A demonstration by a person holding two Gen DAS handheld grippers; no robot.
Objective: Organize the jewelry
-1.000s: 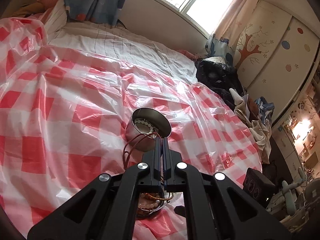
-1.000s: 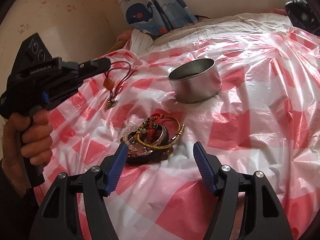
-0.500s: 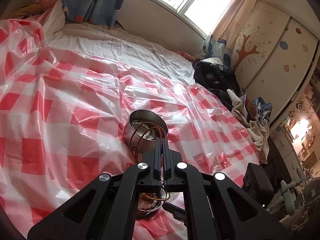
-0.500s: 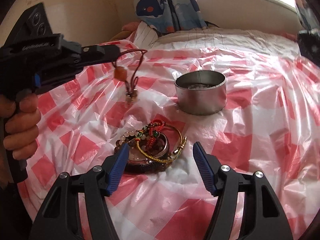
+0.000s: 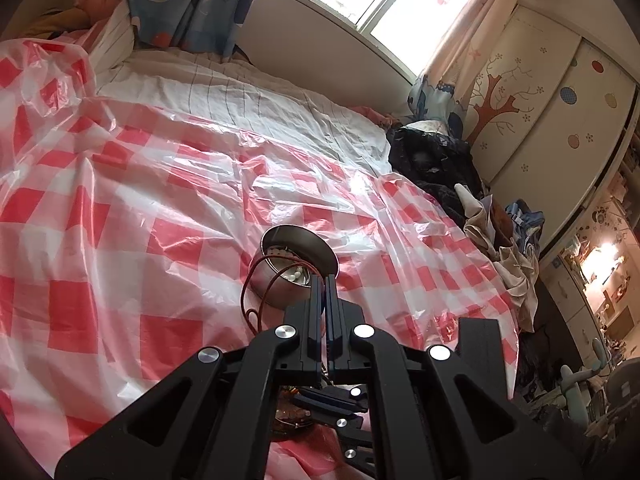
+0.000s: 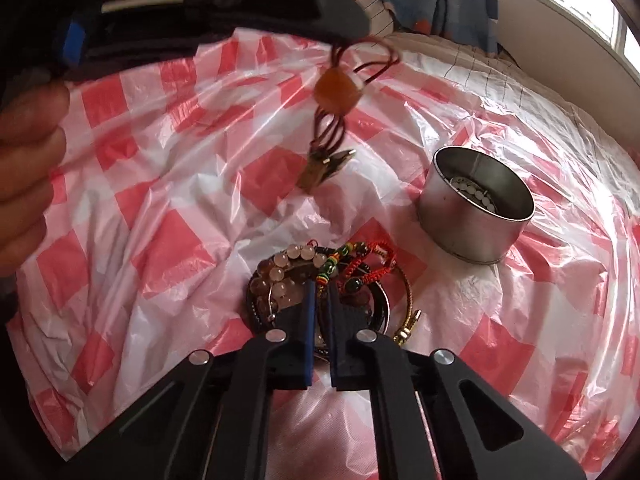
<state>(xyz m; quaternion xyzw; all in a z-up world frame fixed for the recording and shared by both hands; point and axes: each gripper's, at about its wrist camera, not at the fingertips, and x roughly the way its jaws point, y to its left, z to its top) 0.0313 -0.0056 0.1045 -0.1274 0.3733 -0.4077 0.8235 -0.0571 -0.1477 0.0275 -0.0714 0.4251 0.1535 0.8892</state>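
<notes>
Right gripper [image 6: 320,300] has swung in over the jewelry pile [image 6: 328,280], its jaws just closed from wide to nearly together; the blue pads [image 6: 308,320] sit at the multicoloured beaded cord [image 6: 326,274], though whether they pinch it cannot be told. Left gripper [image 5: 324,288] unchanged: fingers pressed together on a dark red cord necklace [image 6: 340,92] with an amber bead [image 6: 338,94] and a bronze pendant [image 6: 324,166], which hang above the red-checked plastic sheet [image 6: 140,208]. Metal tin [image 6: 476,208] stands upright toward the sheet's right side, just beyond the pile, pale beads inside. A hand [image 6: 28,160] grips the left handle.
</notes>
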